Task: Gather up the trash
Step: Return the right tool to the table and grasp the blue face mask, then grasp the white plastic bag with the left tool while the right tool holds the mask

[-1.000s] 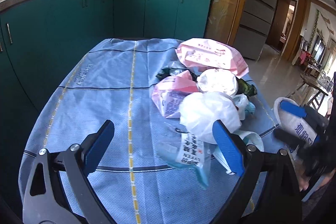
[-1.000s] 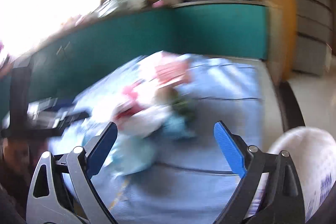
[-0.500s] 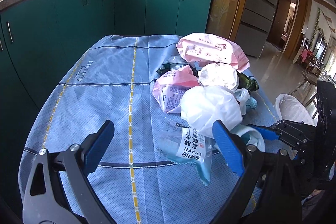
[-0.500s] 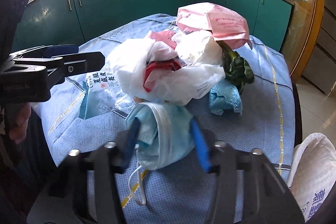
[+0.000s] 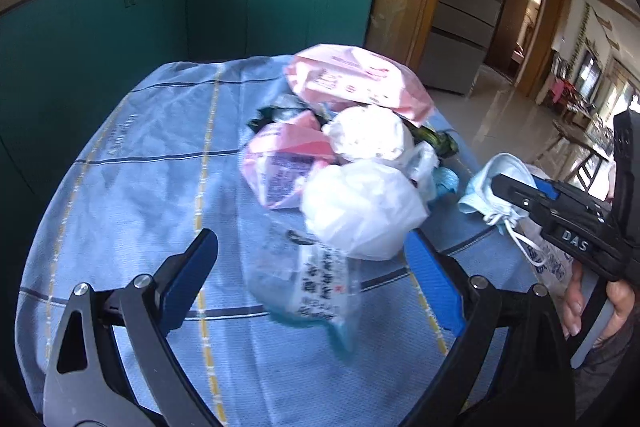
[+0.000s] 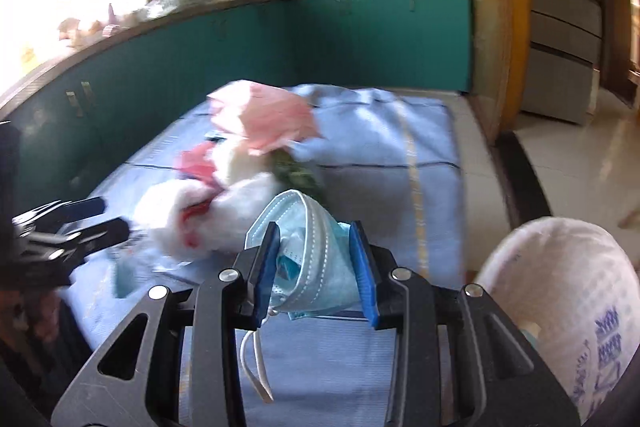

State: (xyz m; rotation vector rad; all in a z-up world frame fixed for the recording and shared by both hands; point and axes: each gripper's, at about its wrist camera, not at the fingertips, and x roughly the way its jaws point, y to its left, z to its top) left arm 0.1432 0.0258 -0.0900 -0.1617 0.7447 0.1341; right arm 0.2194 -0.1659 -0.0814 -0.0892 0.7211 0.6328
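Trash pile [image 5: 352, 163] sits on the right half of the blue tablecloth [image 5: 152, 155], reaching close to the cloth's right edge. Left half of the cloth lies bare, giving open room on that side. Pile consists of a pink packet [image 5: 356, 79], crumpled white bags [image 5: 360, 207] and a printed clear wrapper [image 5: 316, 279].

Right gripper [image 6: 316, 263] has just been closing and is clenched on a pale blue face mask [image 6: 308, 251], held off the cloth, ear loops dangling. White woven sack [image 6: 560, 299] stands just beside the table's right edge; contents cannot be made out.

Left gripper [image 5: 312, 283] is spread wide over the wrapper, holding nothing.
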